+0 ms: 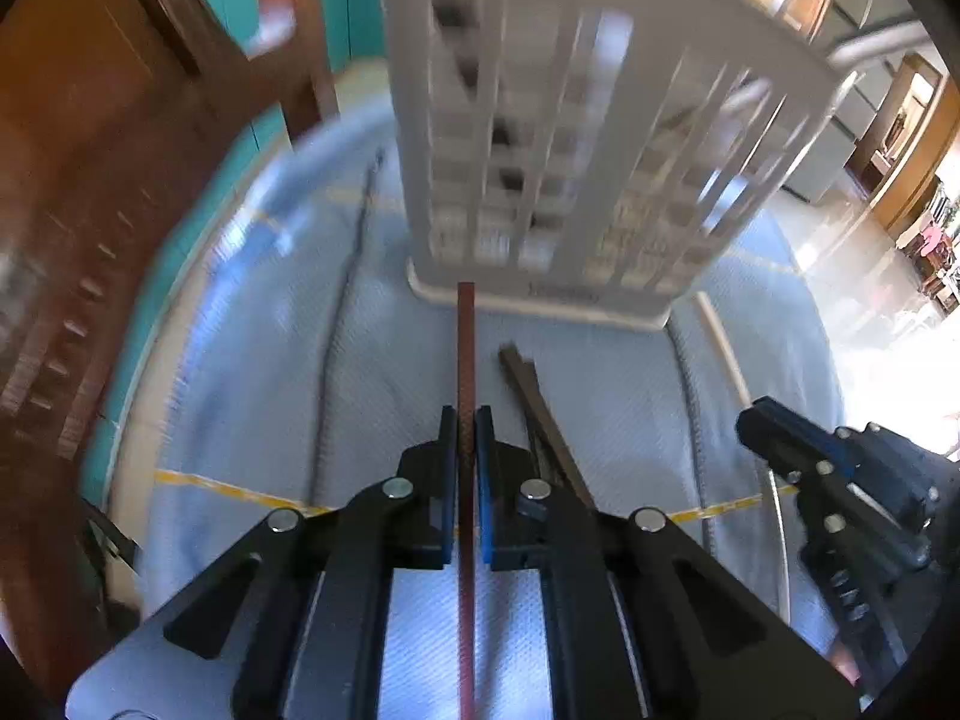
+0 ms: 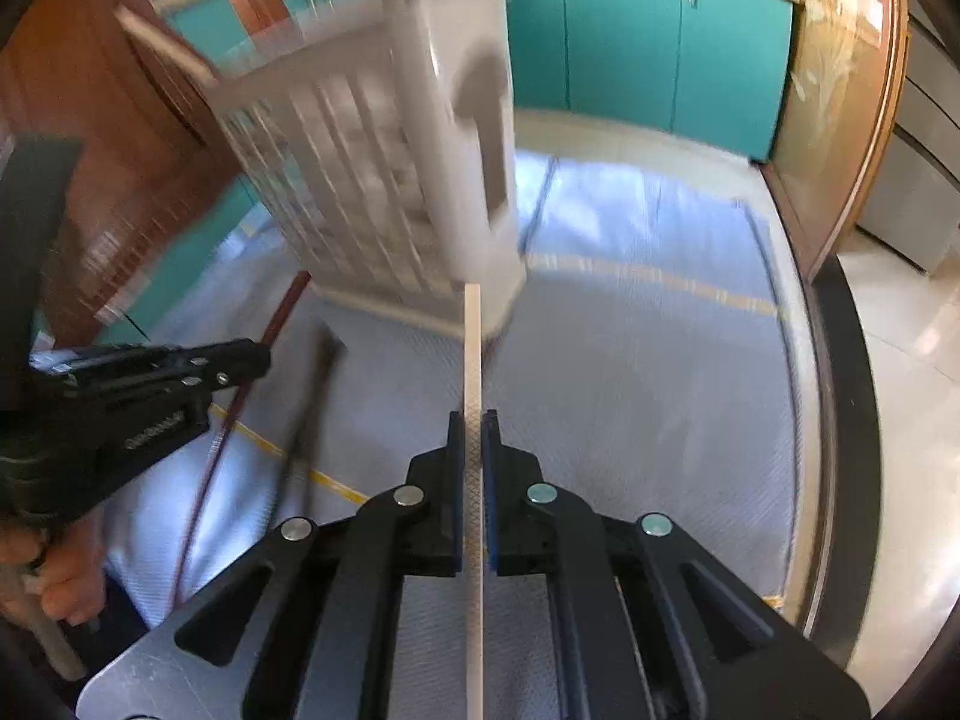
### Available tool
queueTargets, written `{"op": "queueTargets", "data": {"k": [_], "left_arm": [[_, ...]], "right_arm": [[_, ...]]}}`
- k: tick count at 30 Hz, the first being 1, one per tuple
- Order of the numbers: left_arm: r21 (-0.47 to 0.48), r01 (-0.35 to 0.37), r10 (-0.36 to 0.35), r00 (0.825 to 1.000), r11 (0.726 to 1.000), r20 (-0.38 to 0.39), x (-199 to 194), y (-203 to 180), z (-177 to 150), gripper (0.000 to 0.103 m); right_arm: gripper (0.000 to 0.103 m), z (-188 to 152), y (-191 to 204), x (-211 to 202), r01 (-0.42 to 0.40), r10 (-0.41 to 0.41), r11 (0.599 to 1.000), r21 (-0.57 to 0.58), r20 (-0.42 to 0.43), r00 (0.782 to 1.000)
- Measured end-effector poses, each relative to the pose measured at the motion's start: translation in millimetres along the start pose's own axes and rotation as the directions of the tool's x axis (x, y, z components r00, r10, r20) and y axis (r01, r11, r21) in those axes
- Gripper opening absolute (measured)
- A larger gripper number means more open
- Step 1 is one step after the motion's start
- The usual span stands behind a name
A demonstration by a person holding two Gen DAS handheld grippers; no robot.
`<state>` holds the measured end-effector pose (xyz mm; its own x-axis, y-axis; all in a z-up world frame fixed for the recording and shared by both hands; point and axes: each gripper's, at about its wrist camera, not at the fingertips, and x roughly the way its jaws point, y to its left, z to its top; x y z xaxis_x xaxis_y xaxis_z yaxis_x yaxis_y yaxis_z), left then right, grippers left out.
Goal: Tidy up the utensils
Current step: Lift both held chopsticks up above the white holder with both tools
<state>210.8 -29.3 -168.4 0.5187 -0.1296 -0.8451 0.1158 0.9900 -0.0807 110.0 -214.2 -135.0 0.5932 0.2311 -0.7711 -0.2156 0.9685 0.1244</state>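
Basically both grippers are loaded. Left gripper (image 1: 467, 420) has its jaws closed down to a thin gap on a reddish-brown chopstick (image 1: 465, 354), long axis running straight forward along the fingers, tip reaching to the foot of the white slotted utensil basket (image 1: 600, 120). Right gripper (image 2: 473, 420) is likewise clamped on a white chopstick (image 2: 473, 348), also pointing dead ahead, tip at the basket's base corner. Basket stands upright on a pale blue quilted mat (image 1: 270, 360), directly ahead of both jaws and rising well above the stick tips, so the likely next move is lift and tip each stick over the rim; rim opening not clearly visible in either view. Neither arm looks clearly nearer; left faces the wide slotted face more squarely, right faces a corner.

A dark brown stick pair (image 1: 540, 408) lies loose on the mat between the two grippers, ungripped. Left view shows the right gripper at its right edge. Right view alone shows the person's hand (image 2: 54, 576) on the left tool's handle and teal cabinets (image 2: 660, 42) behind. Basket motion-blurred in both.
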Motion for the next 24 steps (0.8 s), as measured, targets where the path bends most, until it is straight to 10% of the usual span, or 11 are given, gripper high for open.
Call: {"op": "queueTargets", "data": {"k": [6, 14, 24], "left_arm": [[0.081, 0.101, -0.116, 0.971, 0.992, 0.208, -77.1, 2.5, 0.5, 0.007], [0.159, 0.187, -0.239, 0.865, 0.969, 0.440, -175.9, 3.7, 0.5, 0.006], [0.078, 0.160, -0.171, 0.734, 0.984, 0.658, -250.4, 6.6, 77.8, 0.007]], "right_arm": [[0.006, 8.7, -9.9, -79.9, -0.137, 0.133, 0.991, -0.002, 0.234, 0.963], [0.006, 36.2, -25.4, -171.0, -0.279, 0.241, 0.960, 0.009, 0.479, 0.844], [0.006, 118.7, -25.6, -219.0, -0.312, 0.194, 0.948, 0.061, 0.668, 0.719]]}}
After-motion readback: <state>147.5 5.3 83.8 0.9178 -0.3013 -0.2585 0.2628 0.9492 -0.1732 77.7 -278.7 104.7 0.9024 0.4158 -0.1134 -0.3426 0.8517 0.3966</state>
